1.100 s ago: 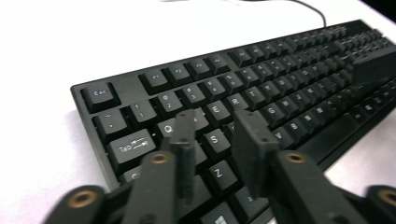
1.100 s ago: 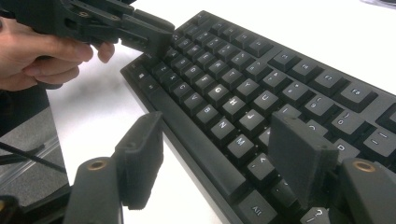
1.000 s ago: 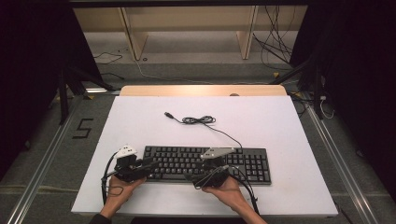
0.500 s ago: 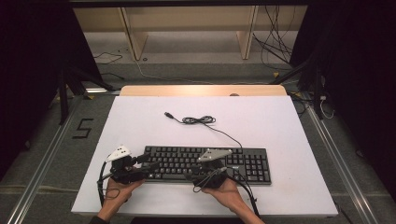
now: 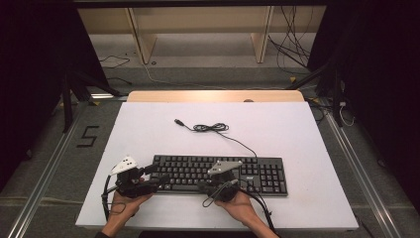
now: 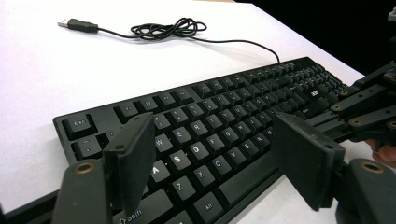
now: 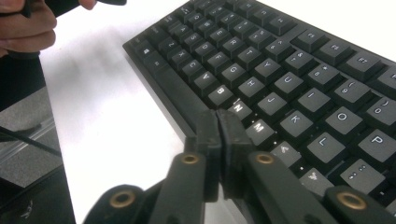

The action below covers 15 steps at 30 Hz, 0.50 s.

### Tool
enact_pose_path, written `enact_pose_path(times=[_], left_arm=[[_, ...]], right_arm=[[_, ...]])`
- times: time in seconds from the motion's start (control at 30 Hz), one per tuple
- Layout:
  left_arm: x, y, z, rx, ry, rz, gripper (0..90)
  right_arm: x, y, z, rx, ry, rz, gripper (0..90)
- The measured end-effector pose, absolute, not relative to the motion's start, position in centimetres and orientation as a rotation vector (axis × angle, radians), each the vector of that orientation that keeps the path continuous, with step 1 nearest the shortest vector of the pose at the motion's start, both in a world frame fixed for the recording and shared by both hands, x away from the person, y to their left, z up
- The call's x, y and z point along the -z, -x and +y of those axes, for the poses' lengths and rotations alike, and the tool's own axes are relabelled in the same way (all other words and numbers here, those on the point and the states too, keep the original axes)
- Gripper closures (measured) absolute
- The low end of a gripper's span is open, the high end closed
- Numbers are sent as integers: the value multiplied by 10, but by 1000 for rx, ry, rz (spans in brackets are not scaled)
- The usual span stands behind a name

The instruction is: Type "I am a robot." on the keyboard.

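A black keyboard [image 5: 257,173] lies near the front of the white table [image 5: 148,129]. Its thin black cable [image 5: 210,128] runs back to a small coil and a loose USB plug [image 6: 77,24]. My left gripper [image 5: 152,176] is at the keyboard's left end, open. In the left gripper view its jaws [image 6: 212,126] straddle the left letter keys [image 6: 196,149] with nothing between them. My right gripper [image 5: 202,186] hovers at the keyboard's front edge near the middle. It is shut and empty, its tips [image 7: 218,114] just over the N key [image 7: 238,108] and the space bar.
The table's near edge lies just behind both hands [image 5: 237,206]. Wooden shelving [image 5: 198,29] and loose cables [image 5: 292,54] lie on the floor beyond the table. The right gripper [image 6: 369,107] also shows at the right of the left gripper view.
My left gripper has shifted slightly left and toward the near edge. The right gripper and the keyboard have barely moved.
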<state>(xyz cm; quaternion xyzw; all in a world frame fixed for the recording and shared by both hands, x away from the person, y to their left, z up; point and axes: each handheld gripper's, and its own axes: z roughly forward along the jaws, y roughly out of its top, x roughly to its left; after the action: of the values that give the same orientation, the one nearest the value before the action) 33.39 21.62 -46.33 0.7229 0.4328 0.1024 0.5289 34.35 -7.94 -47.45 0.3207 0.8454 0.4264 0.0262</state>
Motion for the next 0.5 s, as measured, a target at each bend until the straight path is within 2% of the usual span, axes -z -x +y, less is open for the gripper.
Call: enact_pose_path(times=[0.5], left_arm=[[461, -330, 216, -248, -1719, 1025, 293]], right_arm=[[480, -345, -76, -1282, -990, 2630, 900]])
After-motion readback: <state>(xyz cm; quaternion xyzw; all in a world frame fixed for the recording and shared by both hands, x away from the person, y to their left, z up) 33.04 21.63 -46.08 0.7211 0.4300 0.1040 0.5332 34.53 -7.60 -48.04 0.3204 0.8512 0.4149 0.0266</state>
